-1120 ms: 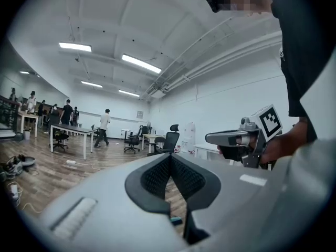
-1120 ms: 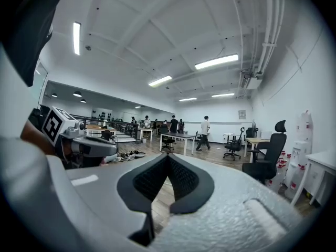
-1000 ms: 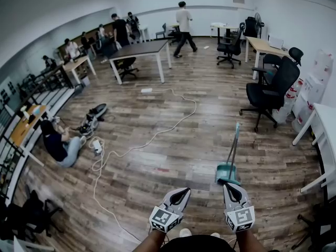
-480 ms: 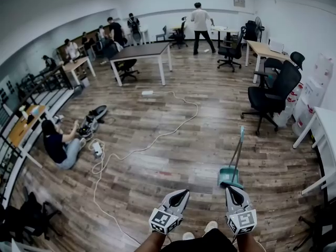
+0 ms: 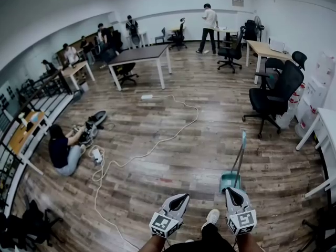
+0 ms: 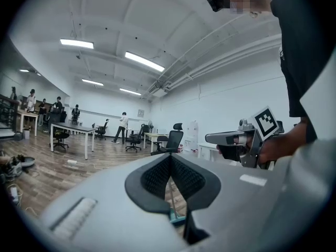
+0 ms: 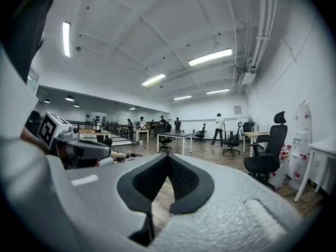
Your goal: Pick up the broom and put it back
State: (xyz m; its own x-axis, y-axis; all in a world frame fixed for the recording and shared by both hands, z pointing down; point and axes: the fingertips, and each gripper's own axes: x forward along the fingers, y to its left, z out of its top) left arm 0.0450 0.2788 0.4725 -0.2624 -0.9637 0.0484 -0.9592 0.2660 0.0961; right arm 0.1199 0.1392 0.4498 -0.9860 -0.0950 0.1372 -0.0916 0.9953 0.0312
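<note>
The broom (image 5: 234, 178) stands upright on the wooden floor: a teal base with a thin handle rising to a teal grip (image 5: 244, 136). My right gripper (image 5: 231, 191) is shut and empty, its tip just short of the teal base. My left gripper (image 5: 182, 197) is shut too, to the left of the broom and clear of it. In the left gripper view, the left gripper (image 6: 170, 157) has its pads meeting at the tip, and the broom (image 6: 177, 220) shows through the gap below. The right gripper (image 7: 168, 155) holds nothing in its own view.
A black office chair (image 5: 273, 96) stands beyond the broom on the right, and a white desk (image 5: 321, 124) runs along the right edge. A white cable (image 5: 157, 146) snakes across the floor. One person sits on the floor (image 5: 62, 152) at left. A dark table (image 5: 142, 54) stands further back.
Both grippers have moved forward across the floor, so the broom is now closer to the right gripper. The person walking at the back has gone further right.
</note>
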